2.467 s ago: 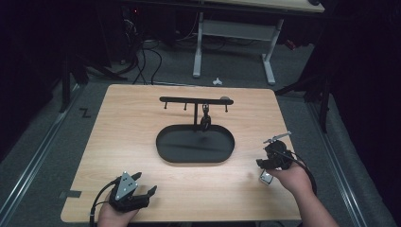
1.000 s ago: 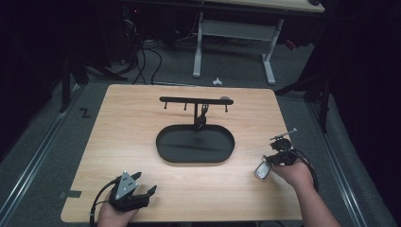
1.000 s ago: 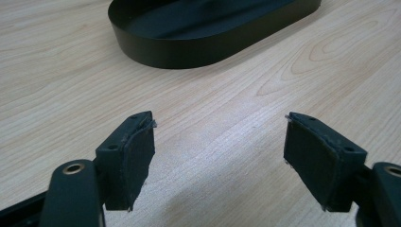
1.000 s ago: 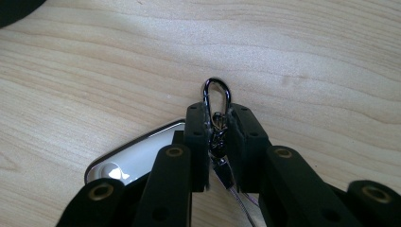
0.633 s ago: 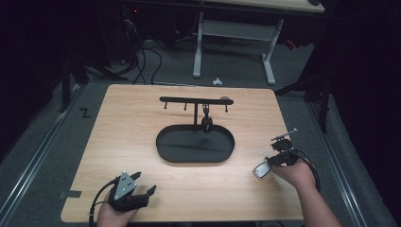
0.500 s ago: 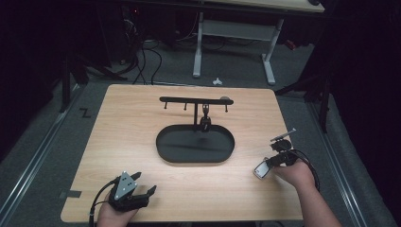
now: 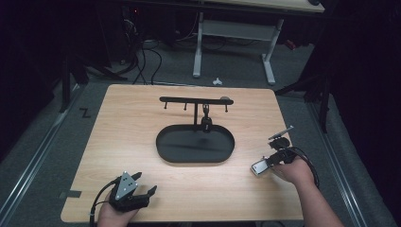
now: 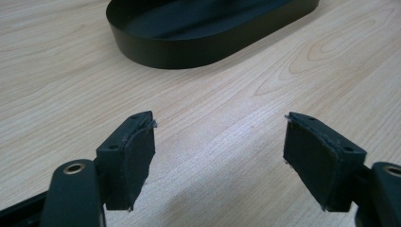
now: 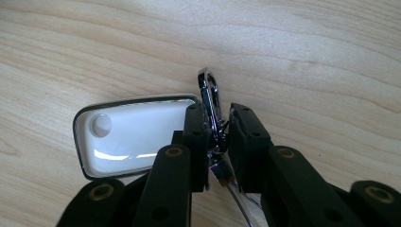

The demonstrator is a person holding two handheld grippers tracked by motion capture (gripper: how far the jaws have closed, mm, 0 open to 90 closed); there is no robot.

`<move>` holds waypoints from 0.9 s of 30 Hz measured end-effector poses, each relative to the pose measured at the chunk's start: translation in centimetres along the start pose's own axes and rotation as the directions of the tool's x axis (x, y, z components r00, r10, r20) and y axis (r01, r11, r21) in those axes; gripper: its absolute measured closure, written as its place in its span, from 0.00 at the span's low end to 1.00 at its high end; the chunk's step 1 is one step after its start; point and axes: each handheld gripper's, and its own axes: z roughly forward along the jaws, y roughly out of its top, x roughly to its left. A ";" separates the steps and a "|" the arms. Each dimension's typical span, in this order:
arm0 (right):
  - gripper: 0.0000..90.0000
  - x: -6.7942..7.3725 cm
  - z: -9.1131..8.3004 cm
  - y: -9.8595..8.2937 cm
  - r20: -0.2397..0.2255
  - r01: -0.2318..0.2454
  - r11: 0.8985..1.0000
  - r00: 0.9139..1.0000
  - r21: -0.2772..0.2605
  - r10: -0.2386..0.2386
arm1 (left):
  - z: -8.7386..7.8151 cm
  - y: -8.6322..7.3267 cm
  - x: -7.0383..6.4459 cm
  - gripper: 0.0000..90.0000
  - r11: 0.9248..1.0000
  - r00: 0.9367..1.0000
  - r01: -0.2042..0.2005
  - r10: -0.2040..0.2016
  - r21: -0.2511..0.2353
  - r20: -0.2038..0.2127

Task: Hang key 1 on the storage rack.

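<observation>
right gripper (image 9: 218, 124) clamped on chrome metal snap clip (image 9: 211, 106) beside white glossy key fob (image 9: 130, 135); left gripper (image 8: 220, 163) spread wide over wooden table (image 8: 227, 118).

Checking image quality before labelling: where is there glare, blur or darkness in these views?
High view: dim, surroundings nearly black, table lit. Right gripper view: glare streaks on the white key fob and chrome clip. Left gripper view: near pads slightly soft, black tray sharp.

White key fob (image 9: 127, 137) w/ chrome clasp (image 9: 211, 101); black tray (image 7: 195, 144); light woodgrain table (image 7: 127, 123).
</observation>
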 end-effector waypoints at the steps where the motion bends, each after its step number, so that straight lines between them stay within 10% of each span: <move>1: 0.87 0.1 0.0 0.0 -0.004 0.003 1.000 1.000 -0.005 -0.003 | 0.0 0.0 0.0 0.29 1.000 1.000 0.001 -0.001 0.000 -0.001; 27: 0.87 2.3 -3.0 -0.2 -0.046 0.072 0.991 0.996 -0.109 -0.077 | -0.1 0.0 0.0 0.29 1.000 1.000 -0.001 0.001 -0.001 0.000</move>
